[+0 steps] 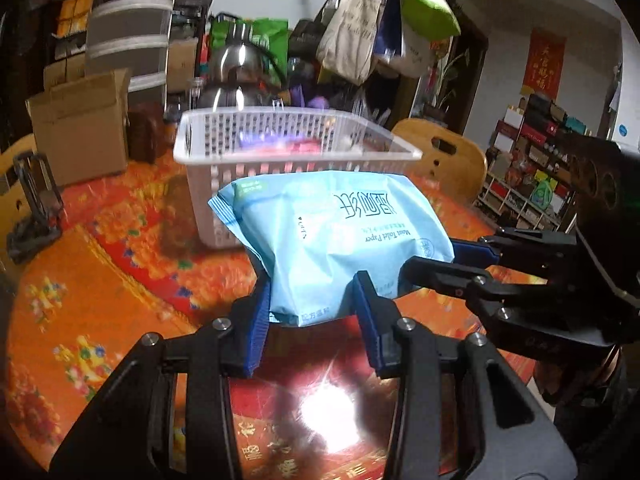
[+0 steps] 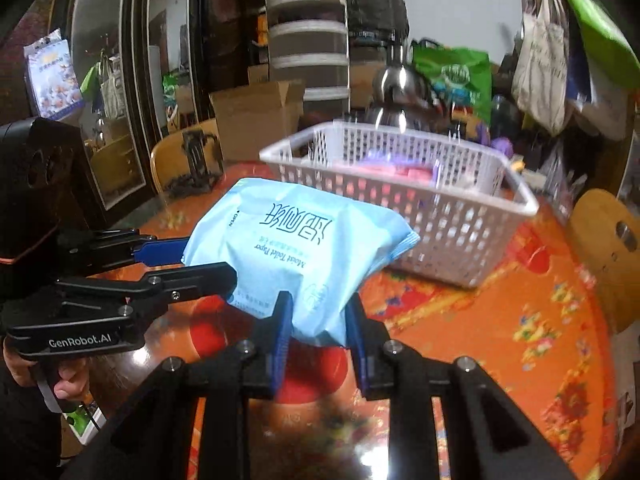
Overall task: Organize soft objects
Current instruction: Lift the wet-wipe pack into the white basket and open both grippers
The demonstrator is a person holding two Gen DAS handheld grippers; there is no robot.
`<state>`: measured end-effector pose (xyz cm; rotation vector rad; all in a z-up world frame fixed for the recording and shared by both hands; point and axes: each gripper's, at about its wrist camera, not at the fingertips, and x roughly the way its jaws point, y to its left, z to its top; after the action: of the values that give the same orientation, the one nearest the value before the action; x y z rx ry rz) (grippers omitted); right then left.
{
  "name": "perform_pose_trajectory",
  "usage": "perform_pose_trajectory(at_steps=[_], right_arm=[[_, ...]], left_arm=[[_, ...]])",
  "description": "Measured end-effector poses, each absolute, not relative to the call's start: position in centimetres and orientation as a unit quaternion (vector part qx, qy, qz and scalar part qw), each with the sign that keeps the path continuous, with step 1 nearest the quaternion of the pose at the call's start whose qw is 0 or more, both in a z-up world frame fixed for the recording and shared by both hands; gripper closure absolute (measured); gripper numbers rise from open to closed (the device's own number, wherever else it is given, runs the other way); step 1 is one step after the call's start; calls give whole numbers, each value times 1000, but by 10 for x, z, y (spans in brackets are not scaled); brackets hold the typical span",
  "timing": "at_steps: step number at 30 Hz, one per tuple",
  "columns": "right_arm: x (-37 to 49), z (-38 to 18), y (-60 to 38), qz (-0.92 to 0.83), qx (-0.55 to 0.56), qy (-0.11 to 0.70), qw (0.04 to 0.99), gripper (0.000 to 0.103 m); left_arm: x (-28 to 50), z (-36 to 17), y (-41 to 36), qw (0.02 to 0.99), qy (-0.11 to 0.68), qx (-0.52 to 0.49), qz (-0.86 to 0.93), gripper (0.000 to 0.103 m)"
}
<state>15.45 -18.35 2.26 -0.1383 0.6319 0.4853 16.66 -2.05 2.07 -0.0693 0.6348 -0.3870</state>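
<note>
The left gripper (image 1: 312,304) and the right gripper (image 2: 320,320) are each clamped on an edge of the pale blue wipes pack (image 1: 336,236), held between them above the table (image 1: 100,280), just in front of the white mesh basket (image 1: 296,136) at twelve o'clock. An orange-and-red floral cloth covers the table under a bright glare. A cardboard box (image 1: 80,128) stands at ten o'clock, a steel kettle (image 1: 232,72) behind the basket, hanging tote bags (image 1: 352,32) at one o'clock and a wooden chair (image 1: 448,156) at two.

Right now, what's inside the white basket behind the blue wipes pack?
Through the white basket's slats and over its rim, blurred pink, red and purple items lie inside. What they are is unclear, and the wipes pack covers the near corner.
</note>
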Motion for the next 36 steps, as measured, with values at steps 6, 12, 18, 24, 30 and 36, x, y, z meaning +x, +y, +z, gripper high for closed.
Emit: perform_pose_trajectory(at_steps=[6, 12, 18, 24, 30, 36], right_arm=[[165, 80, -192, 227, -74, 269, 933, 78], [208, 135, -199, 217, -74, 244, 942, 78], [268, 148, -203, 198, -81, 249, 945, 78], [324, 130, -210, 190, -82, 261, 943, 78], [358, 102, -216, 188, -65, 278, 940, 72], [373, 64, -233, 162, -49, 319, 933, 44]], left_arm=[[174, 82, -30, 944, 273, -17, -185, 66], [213, 147, -40, 952, 248, -5, -180, 66], [282, 169, -48, 950, 260, -11, -172, 66], [350, 147, -51, 944, 285, -33, -166, 66], [394, 118, -52, 939, 306, -44, -149, 60], [416, 78, -37, 924, 352, -72, -129, 39]])
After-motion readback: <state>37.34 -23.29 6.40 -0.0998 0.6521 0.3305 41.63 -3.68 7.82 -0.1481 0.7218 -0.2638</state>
